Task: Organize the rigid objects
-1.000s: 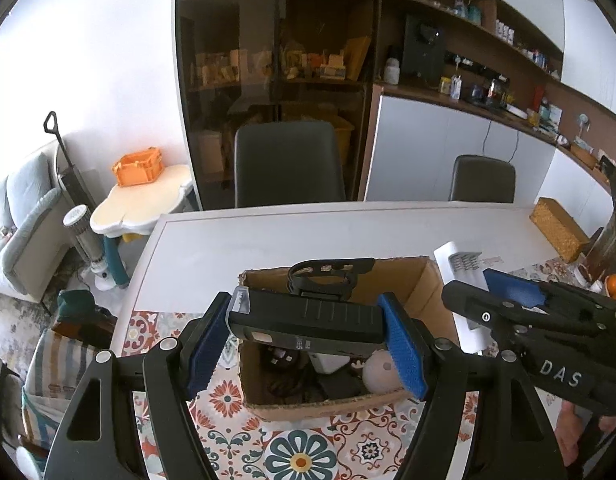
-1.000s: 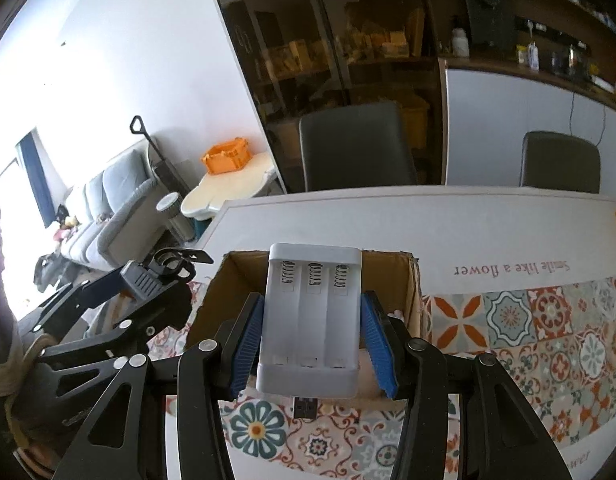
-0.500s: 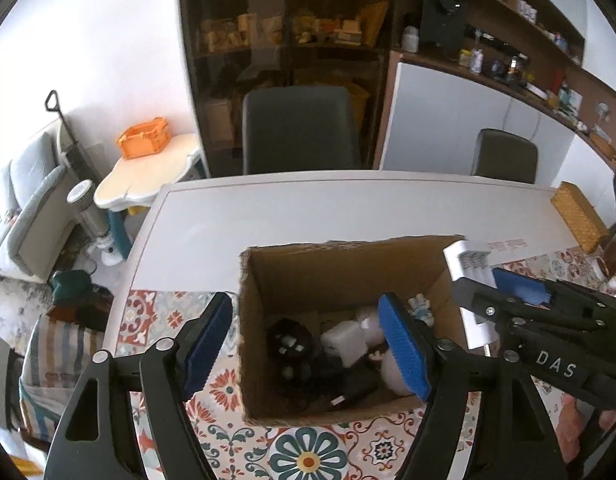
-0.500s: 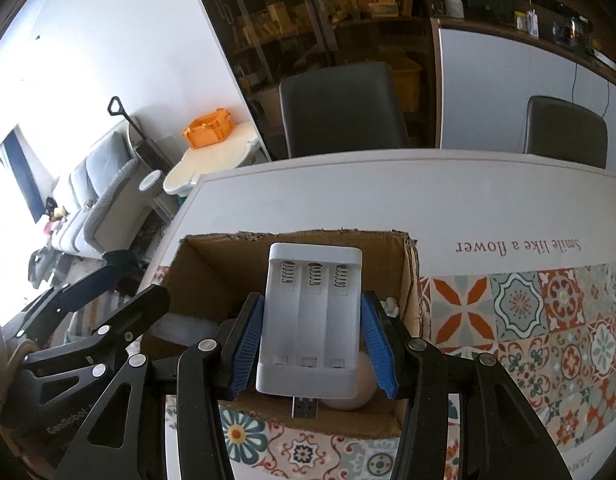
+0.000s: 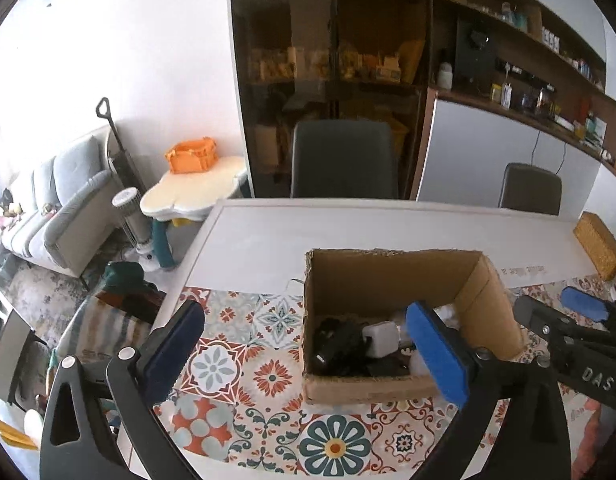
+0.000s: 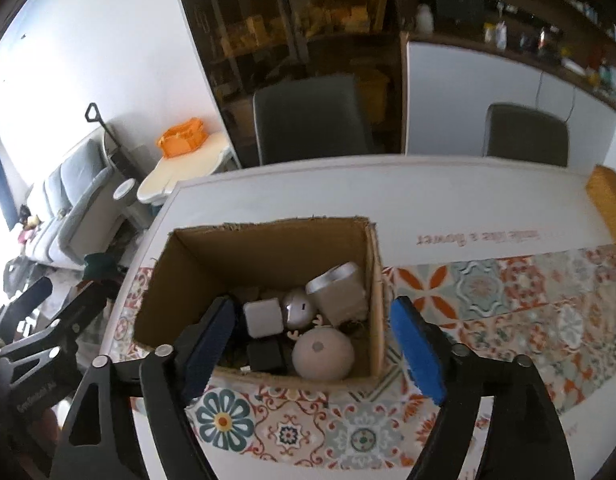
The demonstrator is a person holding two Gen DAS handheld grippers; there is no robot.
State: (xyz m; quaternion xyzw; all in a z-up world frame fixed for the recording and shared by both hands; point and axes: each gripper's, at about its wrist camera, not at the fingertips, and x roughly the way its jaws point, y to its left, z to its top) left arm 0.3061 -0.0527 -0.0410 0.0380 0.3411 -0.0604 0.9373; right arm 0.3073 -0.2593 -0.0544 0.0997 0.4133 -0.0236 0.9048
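Two big surfaces set the scene: the white tabletop (image 5: 268,240), and over its near part a patterned tile-print mat (image 6: 508,292). On that mat stands an open cardboard box (image 6: 264,248), and the task's rigid objects lie in a loose heap on its floor. Largest among them is a white block-shaped device (image 6: 340,290) leaning against the right wall; in front of it sits a round pale ball-shaped gadget (image 6: 323,354), then a white cube adapter (image 6: 263,317), a small silver rounded piece (image 6: 297,309) and a dark cube (image 6: 266,354) near the front wall. From the left wrist view the same adapter (image 5: 381,339) shows beside a tangle of black items (image 5: 340,344) too dark to name. All look like hard plastic shells, probably light and stiff; the flat-sided cubes should take a squeeze across opposite faces well, while the ball looks smooth and may slip unless gripped across its widest part. The left hand-held gripper (image 5: 308,354) hangs over the box's front left corner with its blue pads spread wide and nothing between them. The right hand-held gripper (image 6: 313,344) hovers above the box's front edge, likewise spread and empty, its pads straddling the heap.
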